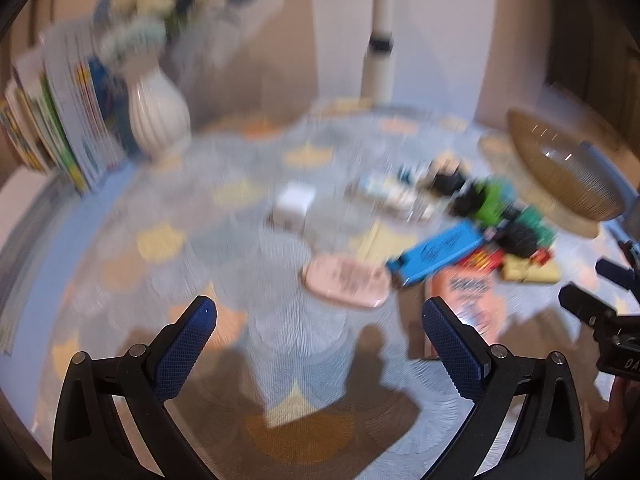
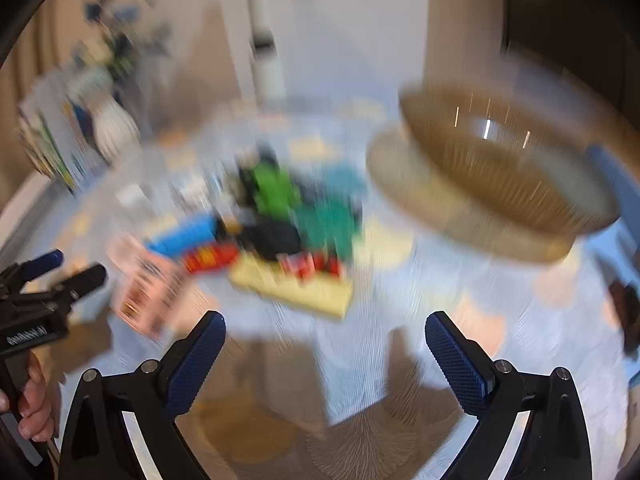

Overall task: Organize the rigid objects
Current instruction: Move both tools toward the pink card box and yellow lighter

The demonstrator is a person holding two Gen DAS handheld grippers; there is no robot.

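Tabletop (image 1: 120,248): covered by a pale blue cloth with yellow and orange patches; both views are motion-blurred, so fine detail is lost.

Left gripper (image 1: 320,320): fingers spread wide, nothing between them, held above the cloth at the near edge. It also shows at the left edge of the right wrist view, with a hand (image 2: 32,400) around its grip.

Right gripper (image 2: 326,332): fingers likewise wide apart and empty, above the cloth.

Rigid objects, gathered as a loose pile (image 2: 280,216) mid-table, ahead of both grippers:
- pink oval case (image 1: 346,280), nearest the left gripper, lying flat;
- blue flat box (image 1: 436,254), tilted, just beside the pink case;
- orange printed pack (image 1: 468,296), partly behind the left gripper's right finger;
- green and black pieces (image 1: 492,200), too blurred to name;
- yellow flat block (image 2: 296,284), at the pile's near side;
- small white box (image 1: 294,204), apart from the pile to its left.

Brown ribbed bowl (image 2: 500,176): on a round woven mat (image 2: 400,184), right of the pile.

White ribbed vase (image 1: 158,112) with flowers and a row of upright books (image 1: 68,128): far left, well apart from the pile.
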